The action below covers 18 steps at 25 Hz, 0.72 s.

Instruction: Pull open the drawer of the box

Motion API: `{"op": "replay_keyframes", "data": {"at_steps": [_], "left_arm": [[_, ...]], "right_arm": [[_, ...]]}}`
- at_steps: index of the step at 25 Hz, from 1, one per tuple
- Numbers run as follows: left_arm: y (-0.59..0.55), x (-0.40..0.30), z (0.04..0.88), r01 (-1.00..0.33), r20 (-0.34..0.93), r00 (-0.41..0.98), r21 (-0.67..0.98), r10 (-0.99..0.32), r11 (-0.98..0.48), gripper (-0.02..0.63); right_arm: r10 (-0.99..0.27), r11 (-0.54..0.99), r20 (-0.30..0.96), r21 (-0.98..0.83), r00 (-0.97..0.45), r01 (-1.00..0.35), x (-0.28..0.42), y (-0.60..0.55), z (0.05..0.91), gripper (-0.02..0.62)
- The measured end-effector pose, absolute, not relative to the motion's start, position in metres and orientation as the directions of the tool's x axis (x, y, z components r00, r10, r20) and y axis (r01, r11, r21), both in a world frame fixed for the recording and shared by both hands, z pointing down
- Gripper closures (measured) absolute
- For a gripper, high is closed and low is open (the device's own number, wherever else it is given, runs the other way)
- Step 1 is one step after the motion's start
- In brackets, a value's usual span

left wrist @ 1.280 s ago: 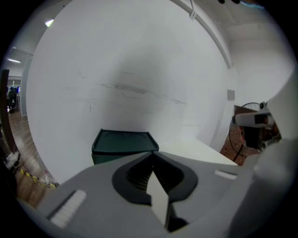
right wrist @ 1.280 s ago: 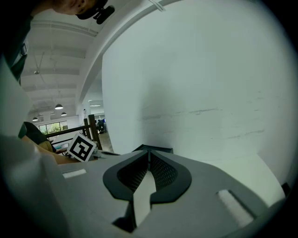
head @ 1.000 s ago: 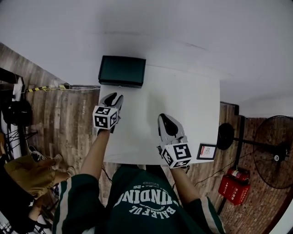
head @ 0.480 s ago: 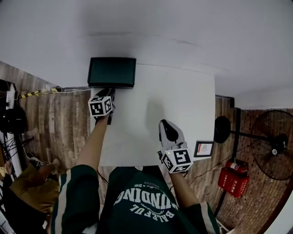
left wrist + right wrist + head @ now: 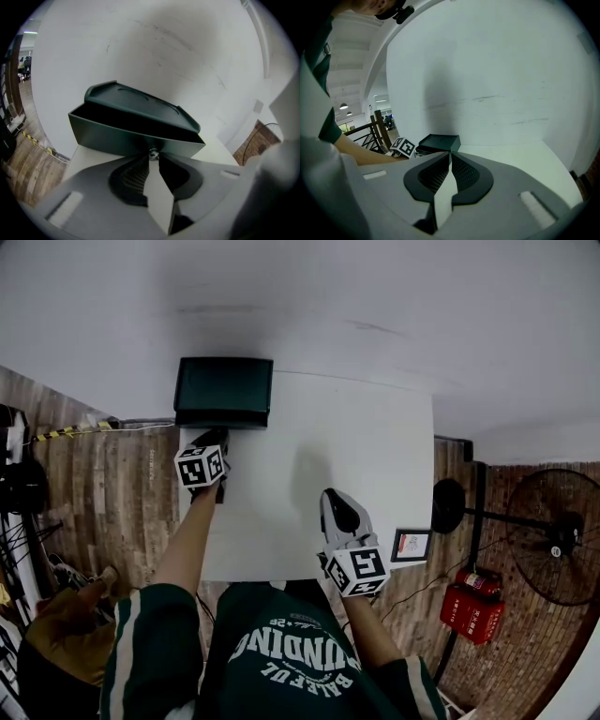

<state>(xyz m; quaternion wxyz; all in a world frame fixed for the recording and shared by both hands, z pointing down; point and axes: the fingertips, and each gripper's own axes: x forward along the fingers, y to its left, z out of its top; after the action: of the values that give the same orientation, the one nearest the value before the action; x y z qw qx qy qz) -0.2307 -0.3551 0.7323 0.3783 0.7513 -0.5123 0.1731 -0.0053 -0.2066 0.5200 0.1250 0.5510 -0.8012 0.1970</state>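
Observation:
A dark green box [image 5: 223, 390] stands at the far left corner of the white table [image 5: 375, 456]. Its drawer front [image 5: 126, 138] sits a little out from under the lid, with a dark gap above it. A small metal knob [image 5: 153, 153] shows on that front. My left gripper [image 5: 216, 435] reaches the box front, and its jaws are closing with the knob held between the tips [image 5: 153, 157]. My right gripper [image 5: 336, 497] rests over the table's near middle, shut and empty [image 5: 450, 155]. The right gripper view shows the box [image 5: 438, 142] far off.
A small framed card [image 5: 411, 546] stands at the table's right near corner. Beyond the table's right edge are a floor fan [image 5: 555, 540] and a red extinguisher [image 5: 473, 611]. A white wall rises just behind the box. Another person [image 5: 56, 638] is at lower left.
My left gripper has moved forward from mid-table to the box front and now has the knob between its tips. The right gripper has stayed in place.

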Motion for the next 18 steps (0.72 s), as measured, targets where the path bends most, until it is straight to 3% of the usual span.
{"op": "replay_keyframes", "data": {"at_steps": [18], "left_arm": [[-0.28,-0.231,0.742,-0.897,0.678,0.427,0.401,-0.598,-0.186,0.485]], "right_arm": [[-0.83,0.348,0.397,-0.18,-0.392,-0.92,-0.017,-0.183,0.514,0.592]]}}
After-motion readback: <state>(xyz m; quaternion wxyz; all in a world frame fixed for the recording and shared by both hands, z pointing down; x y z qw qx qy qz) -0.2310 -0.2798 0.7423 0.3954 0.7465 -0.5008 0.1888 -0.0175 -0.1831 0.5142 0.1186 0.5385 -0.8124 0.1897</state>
